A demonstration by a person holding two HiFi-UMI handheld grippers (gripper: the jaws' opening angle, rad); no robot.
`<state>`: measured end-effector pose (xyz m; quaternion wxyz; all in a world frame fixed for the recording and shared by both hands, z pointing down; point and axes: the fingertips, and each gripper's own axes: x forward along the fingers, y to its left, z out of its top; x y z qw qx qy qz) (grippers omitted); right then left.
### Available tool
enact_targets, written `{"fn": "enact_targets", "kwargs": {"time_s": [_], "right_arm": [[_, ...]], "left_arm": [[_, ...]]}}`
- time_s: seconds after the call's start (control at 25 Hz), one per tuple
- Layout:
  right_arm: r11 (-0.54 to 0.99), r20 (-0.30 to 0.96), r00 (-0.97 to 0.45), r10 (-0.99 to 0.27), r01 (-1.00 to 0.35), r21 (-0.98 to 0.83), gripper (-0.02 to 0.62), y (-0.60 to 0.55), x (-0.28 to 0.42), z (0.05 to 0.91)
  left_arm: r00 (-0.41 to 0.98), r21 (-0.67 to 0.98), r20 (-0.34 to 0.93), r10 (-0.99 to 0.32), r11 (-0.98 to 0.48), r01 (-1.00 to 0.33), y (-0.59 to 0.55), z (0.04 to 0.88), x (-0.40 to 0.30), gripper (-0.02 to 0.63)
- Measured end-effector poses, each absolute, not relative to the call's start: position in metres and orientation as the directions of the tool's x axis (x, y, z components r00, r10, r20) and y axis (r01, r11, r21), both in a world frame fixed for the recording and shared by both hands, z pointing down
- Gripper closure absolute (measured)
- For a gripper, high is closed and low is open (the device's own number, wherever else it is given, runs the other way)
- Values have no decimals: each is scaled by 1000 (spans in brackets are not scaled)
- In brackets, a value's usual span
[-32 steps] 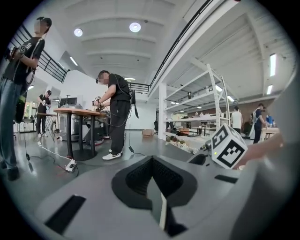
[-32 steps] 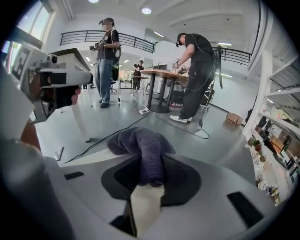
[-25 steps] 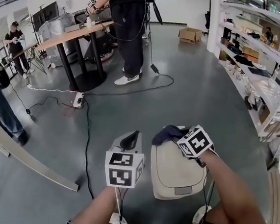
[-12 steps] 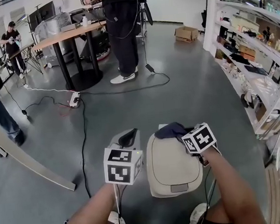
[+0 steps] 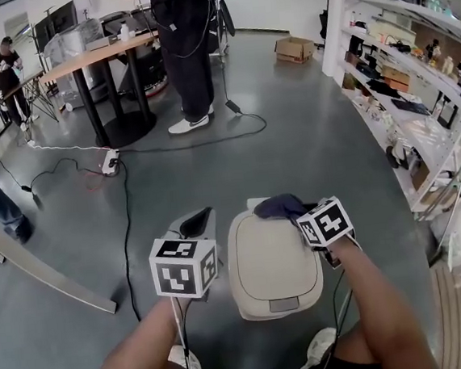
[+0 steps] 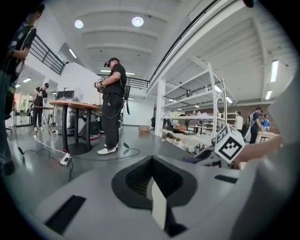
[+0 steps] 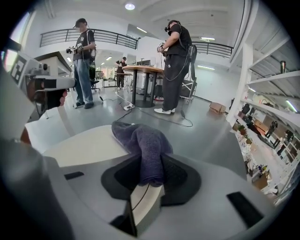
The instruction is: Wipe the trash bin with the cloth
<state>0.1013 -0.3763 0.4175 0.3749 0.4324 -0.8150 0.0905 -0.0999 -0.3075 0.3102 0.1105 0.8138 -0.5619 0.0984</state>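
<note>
A beige trash bin (image 5: 267,273) with a closed lid stands on the grey floor just in front of me. A dark purple cloth (image 5: 279,207) lies bunched on the lid's far edge. My right gripper (image 5: 301,213) is shut on it, and in the right gripper view the cloth (image 7: 140,140) drapes from the closed jaws (image 7: 146,190) onto the pale lid (image 7: 79,143). To the left of the bin, my left gripper (image 5: 195,222) hangs above the floor, apart from the bin. It is shut with nothing in it (image 6: 158,206).
A black cable (image 5: 126,230) and a power strip (image 5: 111,162) lie on the floor at the left. A long beam (image 5: 44,274) sits at the far left. Shelving (image 5: 417,97) lines the right side. A person (image 5: 185,54) stands by a round table (image 5: 101,62) ahead. A cardboard box (image 5: 293,49) is further back.
The right gripper has slid the cloth a little to the right along the lid's far edge. The left gripper has drifted slightly left, away from the bin.
</note>
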Motion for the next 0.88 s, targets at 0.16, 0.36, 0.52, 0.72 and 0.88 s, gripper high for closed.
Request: {"fn": "enact_targets", "kwargs": {"time_s": [0.16,0.36,0.52,0.72,0.88], "right_arm": [[601,688,-347,-638,-783,163,499,-377,111,419],[584,685,-349,-639,-800,137,499,-377,116,421],[567,630,-369,-683,-813,137,499,-377,110,404],[623,549,-463,-696,-770,142,499,-361,60,373],[699,540,-536,-649,-700,145,499,-340,18,365]], "left_arm": [[342,61,297,-891,-339,-939,-310,315,-97,609],[337,53,305,-891,-337,-940,-311,317,-94,609],[332,46,309,-891,-334,-941,-310,319,-95,609],[328,45,310,-892,-330,-943,-306,318,-102,609],[323,49,301,-897,-324,-945,-303,315,-109,608]]}}
